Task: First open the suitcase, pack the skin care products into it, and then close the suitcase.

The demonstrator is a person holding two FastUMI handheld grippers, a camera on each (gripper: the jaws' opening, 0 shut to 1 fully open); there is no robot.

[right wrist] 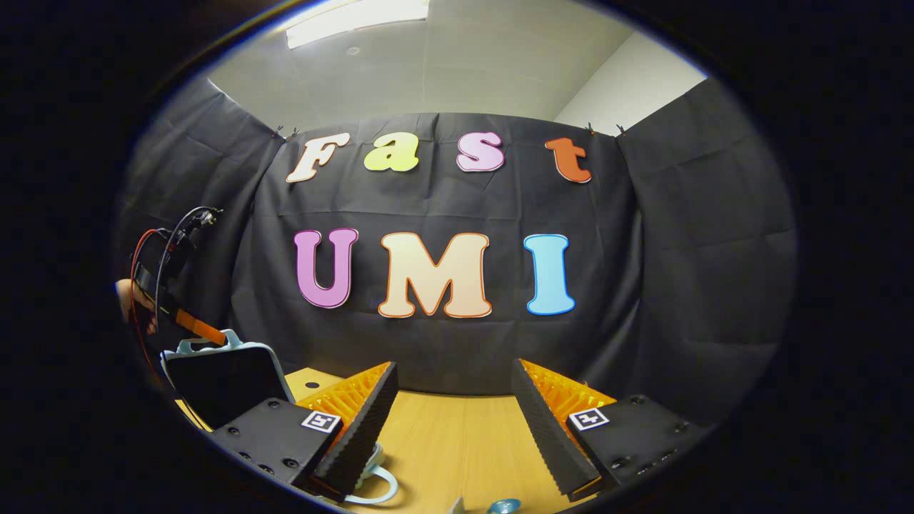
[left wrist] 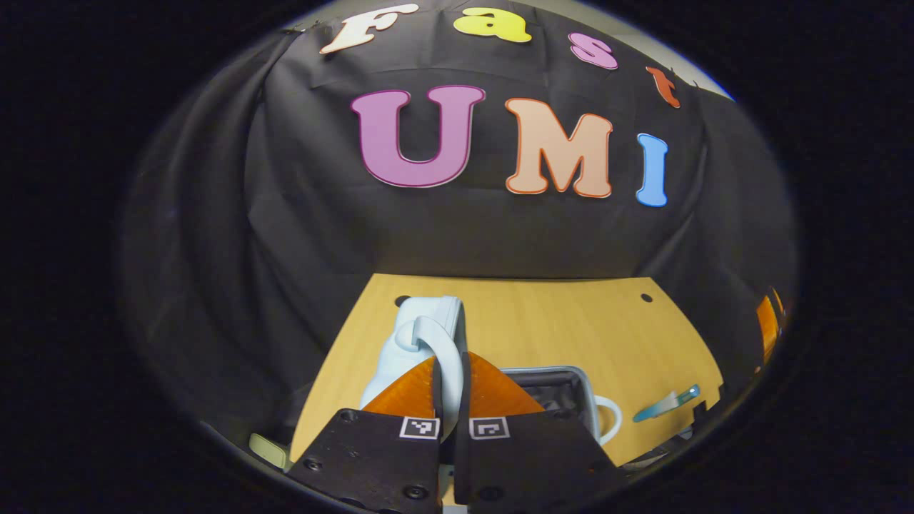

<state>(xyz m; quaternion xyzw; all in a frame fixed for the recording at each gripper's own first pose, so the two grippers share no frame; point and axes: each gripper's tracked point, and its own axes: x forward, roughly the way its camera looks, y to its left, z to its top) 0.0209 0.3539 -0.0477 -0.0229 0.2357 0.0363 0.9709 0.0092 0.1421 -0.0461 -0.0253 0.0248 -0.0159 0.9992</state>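
While the left gripper pinched the raised lid of the pale blue hard-shell suitcase on the wooden table, the right gripper hovered spread beside that suitcase.

suitcase base: mostly hidden behind the left gripper; contents cannot be told
teal item right of the suitcase base: too small to identify
suitcase lid: lower edge cut off behind the right gripper
blue object below right gripper: cut off
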